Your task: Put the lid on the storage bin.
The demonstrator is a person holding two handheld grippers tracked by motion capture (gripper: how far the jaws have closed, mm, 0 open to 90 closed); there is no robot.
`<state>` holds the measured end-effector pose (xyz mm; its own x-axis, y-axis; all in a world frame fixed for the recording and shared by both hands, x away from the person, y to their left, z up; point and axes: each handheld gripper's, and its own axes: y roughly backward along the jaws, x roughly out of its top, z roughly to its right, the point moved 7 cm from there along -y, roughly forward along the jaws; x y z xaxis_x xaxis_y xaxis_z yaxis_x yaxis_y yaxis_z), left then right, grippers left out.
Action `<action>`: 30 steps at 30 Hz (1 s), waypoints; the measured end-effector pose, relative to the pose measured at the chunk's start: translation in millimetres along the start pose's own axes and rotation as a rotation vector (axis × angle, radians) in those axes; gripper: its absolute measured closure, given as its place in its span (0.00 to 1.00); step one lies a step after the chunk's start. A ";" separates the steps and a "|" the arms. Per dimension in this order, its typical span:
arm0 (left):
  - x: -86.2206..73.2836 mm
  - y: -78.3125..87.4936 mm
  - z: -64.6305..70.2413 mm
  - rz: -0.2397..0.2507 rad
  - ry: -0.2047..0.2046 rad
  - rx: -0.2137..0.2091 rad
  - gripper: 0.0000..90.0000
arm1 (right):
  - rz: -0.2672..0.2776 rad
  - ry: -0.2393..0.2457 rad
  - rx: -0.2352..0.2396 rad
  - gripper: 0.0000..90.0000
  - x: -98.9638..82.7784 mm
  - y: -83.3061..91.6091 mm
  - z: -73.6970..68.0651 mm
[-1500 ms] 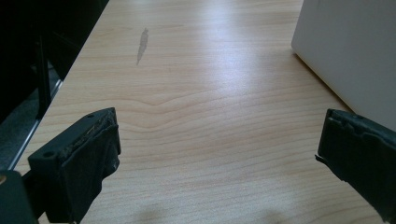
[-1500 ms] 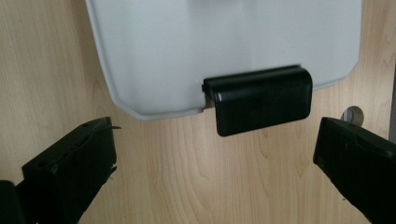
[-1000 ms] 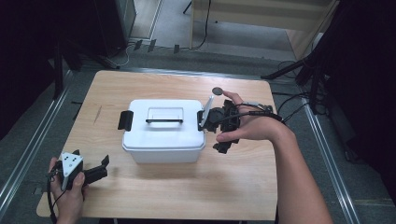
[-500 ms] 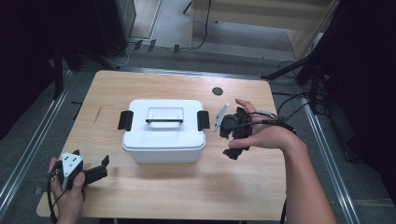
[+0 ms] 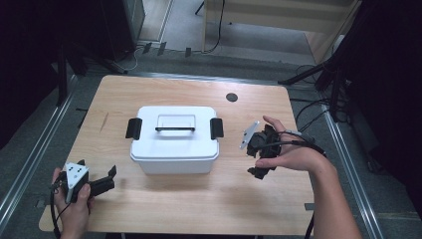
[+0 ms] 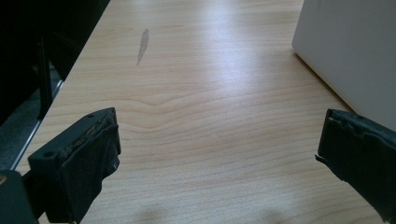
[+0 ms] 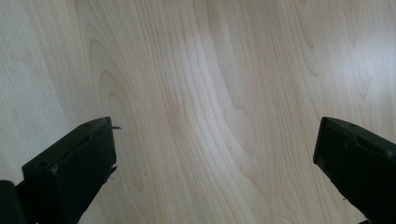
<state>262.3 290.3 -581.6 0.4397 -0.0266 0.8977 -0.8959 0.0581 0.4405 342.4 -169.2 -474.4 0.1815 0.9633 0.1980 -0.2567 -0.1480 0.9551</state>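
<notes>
Withdrawing from the latched white box

The worktop (image 5: 298, 209) carries the white box (image 5: 174, 144), now left of the right tool (image 5: 259, 152), which has backed off its right clasp (image 5: 216, 128), jaws apart; left tool (image 5: 94, 184) idle, jaws apart.

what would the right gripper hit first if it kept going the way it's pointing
Most likely the bare table: the right gripper points down at the wood with open jaws and nothing between them. The white box sits off to its side.
</notes>
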 end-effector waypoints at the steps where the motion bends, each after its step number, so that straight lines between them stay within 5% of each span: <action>1: 0.0 0.0 0.0 0.000 0.000 0.000 0.00 | 0.005 -0.005 0.000 0.00 -2.2 -1.3 -0.5; 20: 0.0 0.0 0.0 0.000 -0.003 0.004 0.00 | 0.084 -0.141 -0.024 0.00 -45.5 -26.4 -10.9; 30: 0.0 -0.1 -0.1 0.001 0.000 0.003 0.00 | 0.161 -0.247 -0.078 0.00 -68.0 -39.1 -14.7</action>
<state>262.4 290.4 -581.6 0.4386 -0.0262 0.8983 -0.8966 0.0550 0.4393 326.2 -225.6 -528.4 0.3554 0.8438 0.4020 -0.3716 -0.2671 0.8891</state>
